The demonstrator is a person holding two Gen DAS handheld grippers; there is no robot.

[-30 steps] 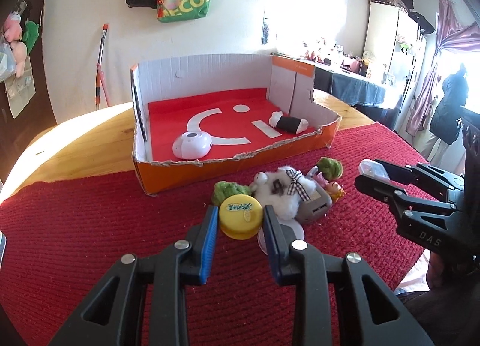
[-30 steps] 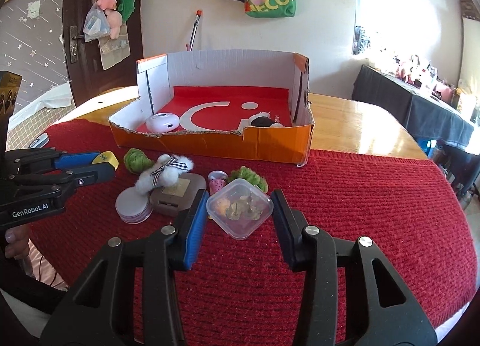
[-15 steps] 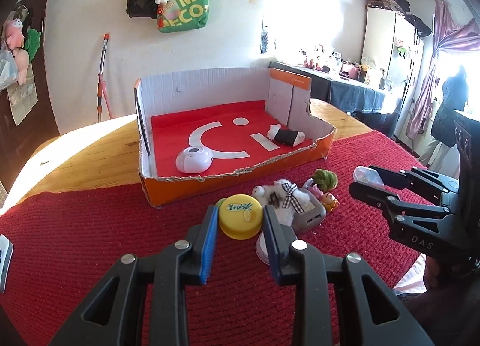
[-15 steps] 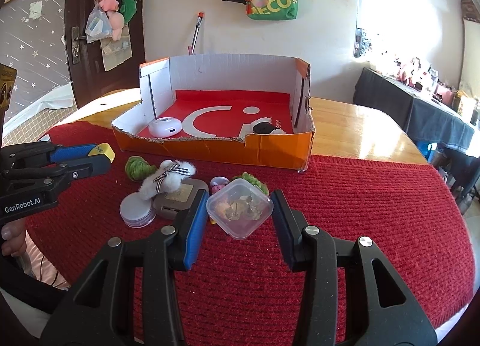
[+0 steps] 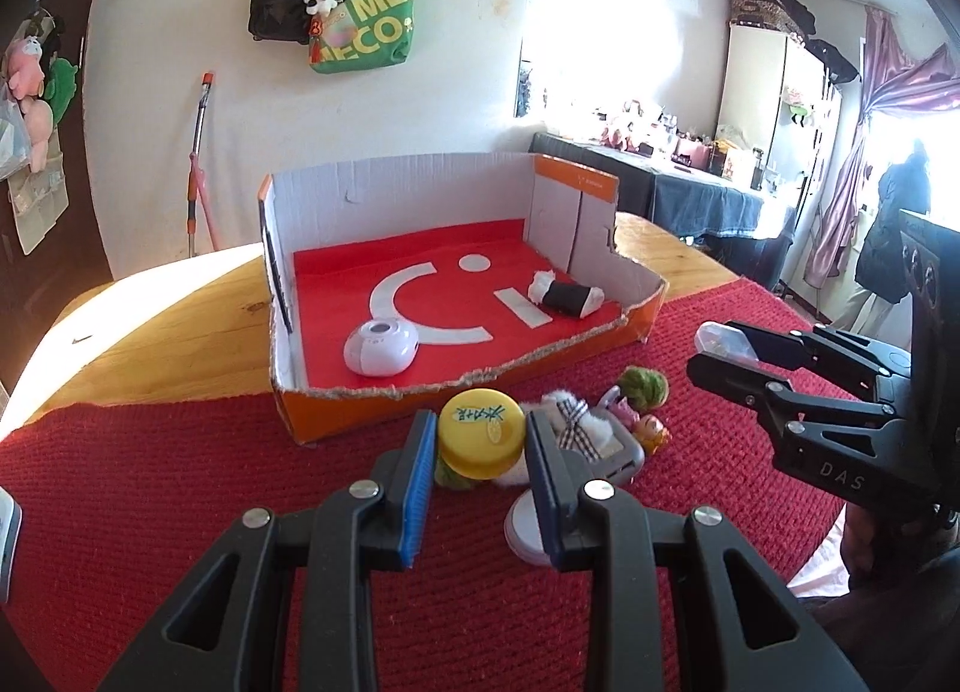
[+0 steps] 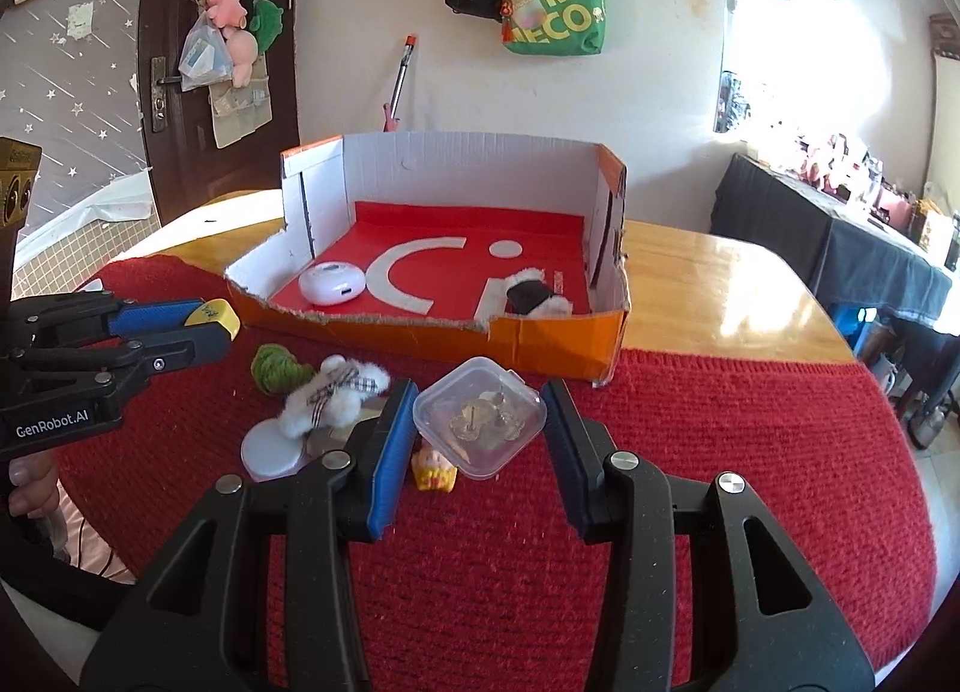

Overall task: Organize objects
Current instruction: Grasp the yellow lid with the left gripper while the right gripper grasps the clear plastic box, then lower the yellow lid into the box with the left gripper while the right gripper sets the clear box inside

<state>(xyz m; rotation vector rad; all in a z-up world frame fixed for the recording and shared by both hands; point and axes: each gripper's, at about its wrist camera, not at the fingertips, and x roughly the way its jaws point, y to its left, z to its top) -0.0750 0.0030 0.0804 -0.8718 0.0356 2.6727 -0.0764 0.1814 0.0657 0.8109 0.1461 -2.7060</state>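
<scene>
On the far wall a green tote bag (image 6: 555, 8) reads "MEG ECO", while the "GenRobot.AI" left gripper (image 5: 480, 440) grasps a yellow cap (image 5: 480, 440) with green writing and the right gripper (image 6: 480, 428) grasps a clear plastic box (image 6: 480, 425).

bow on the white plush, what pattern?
Black-and-white plaid bow; clearest in left wrist view.

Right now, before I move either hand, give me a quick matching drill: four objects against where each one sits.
Things:
1. yellow round tin
2. clear plastic case
3. white oval gadget
4. green yarn ball

Places:
A. lying on the red mat, outside the box
B. between the right gripper fingers
C. inside the cardboard box
D. between the left gripper fingers

Pairs: 1-D, 2-B, 3-C, 4-A
</scene>
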